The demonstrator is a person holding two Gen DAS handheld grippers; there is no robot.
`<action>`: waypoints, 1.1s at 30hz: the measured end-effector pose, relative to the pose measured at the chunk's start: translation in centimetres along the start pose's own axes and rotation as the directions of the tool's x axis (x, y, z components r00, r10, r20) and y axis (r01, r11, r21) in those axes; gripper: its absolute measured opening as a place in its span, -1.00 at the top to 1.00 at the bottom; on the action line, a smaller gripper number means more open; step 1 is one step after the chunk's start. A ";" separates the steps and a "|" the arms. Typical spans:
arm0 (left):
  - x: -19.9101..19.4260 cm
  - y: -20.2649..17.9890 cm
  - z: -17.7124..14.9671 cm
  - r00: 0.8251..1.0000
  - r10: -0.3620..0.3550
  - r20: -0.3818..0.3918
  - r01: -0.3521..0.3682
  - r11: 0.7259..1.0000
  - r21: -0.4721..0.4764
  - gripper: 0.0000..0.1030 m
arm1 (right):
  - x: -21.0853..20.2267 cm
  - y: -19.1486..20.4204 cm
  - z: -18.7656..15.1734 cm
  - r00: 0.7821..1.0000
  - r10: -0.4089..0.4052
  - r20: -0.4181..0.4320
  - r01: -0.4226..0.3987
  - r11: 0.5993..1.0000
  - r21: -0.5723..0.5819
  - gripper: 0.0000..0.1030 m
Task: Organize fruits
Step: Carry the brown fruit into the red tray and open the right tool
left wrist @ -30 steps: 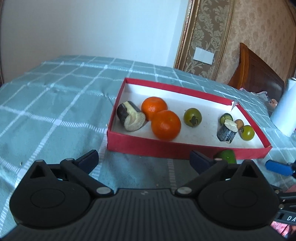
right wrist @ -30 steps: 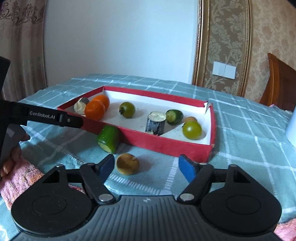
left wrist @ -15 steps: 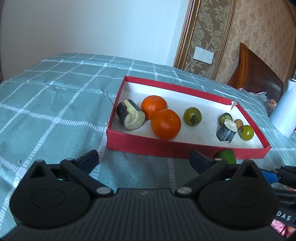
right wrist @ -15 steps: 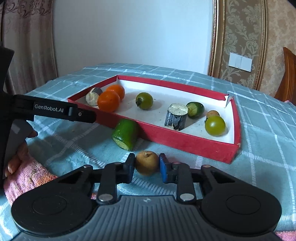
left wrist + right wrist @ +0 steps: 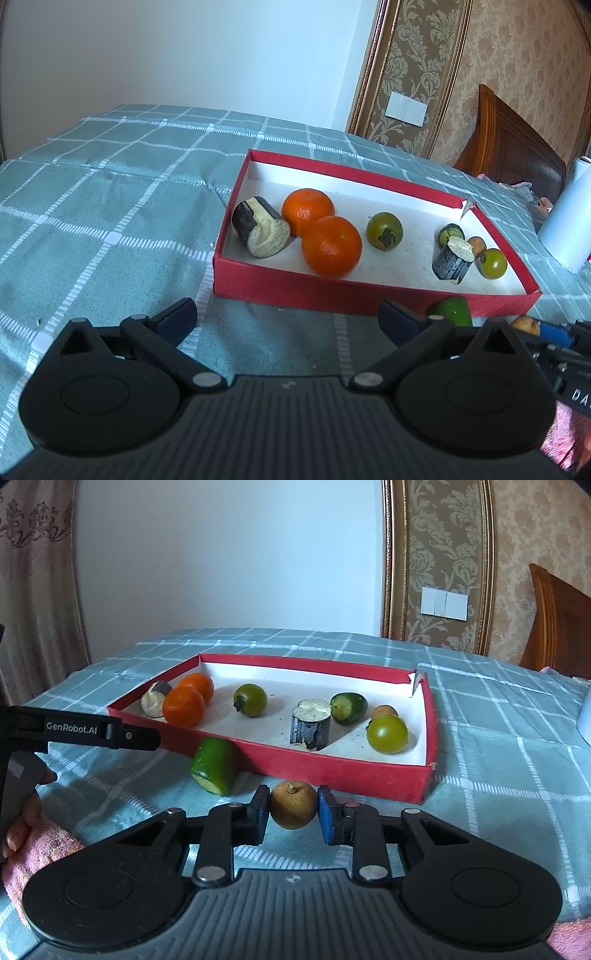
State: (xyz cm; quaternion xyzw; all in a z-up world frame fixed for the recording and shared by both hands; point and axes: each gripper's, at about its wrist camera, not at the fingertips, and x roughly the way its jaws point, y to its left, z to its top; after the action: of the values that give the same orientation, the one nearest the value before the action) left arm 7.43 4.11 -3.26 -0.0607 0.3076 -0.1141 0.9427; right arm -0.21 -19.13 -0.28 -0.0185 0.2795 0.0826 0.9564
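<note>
While my right gripper (image 5: 293, 809) has its pads clamped on a small brown fruit (image 5: 293, 805) just in front of the red box (image 5: 343, 766), my left gripper (image 5: 288, 317) hangs with its fingers spread wide and nothing between them. Inside the box I've got two oranges (image 5: 331, 246), green tomatoes (image 5: 387, 733) and some cut chunks. One green cucumber piece (image 5: 214, 770) sits on the checked cloth (image 5: 110, 206) against the box's front wall.

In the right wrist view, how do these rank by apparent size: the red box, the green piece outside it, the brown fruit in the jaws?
1. Red box, clearly largest.
2. Green piece and brown fruit: they look alike, and the fruit sits nearer the camera, so I leave them unranked.
</note>
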 end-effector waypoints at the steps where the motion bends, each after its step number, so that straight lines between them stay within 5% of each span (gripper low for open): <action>1: 0.0 0.0 0.0 1.000 0.000 0.000 0.000 1.000 0.000 -1.00 | 0.0 -0.1 0.1 1.000 -0.005 0.005 0.005 1.000 0.000 0.47; 14: 0.0 0.0 0.0 1.000 0.001 -0.001 -0.001 1.000 0.000 -1.00 | 1.9 -1.6 3.8 0.997 -0.066 0.043 0.066 0.998 -0.004 0.47; 33: 0.1 0.0 0.0 1.000 0.001 -0.003 -0.001 1.000 0.001 -1.00 | 4.5 -1.9 4.2 0.996 -0.088 0.004 0.088 0.996 -0.021 0.47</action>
State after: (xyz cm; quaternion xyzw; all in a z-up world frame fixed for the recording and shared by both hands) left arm 7.45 4.08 -3.32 -0.0599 0.3088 -0.1138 0.9424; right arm 6.13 -19.99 0.81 -0.0410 0.2759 0.0436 0.9593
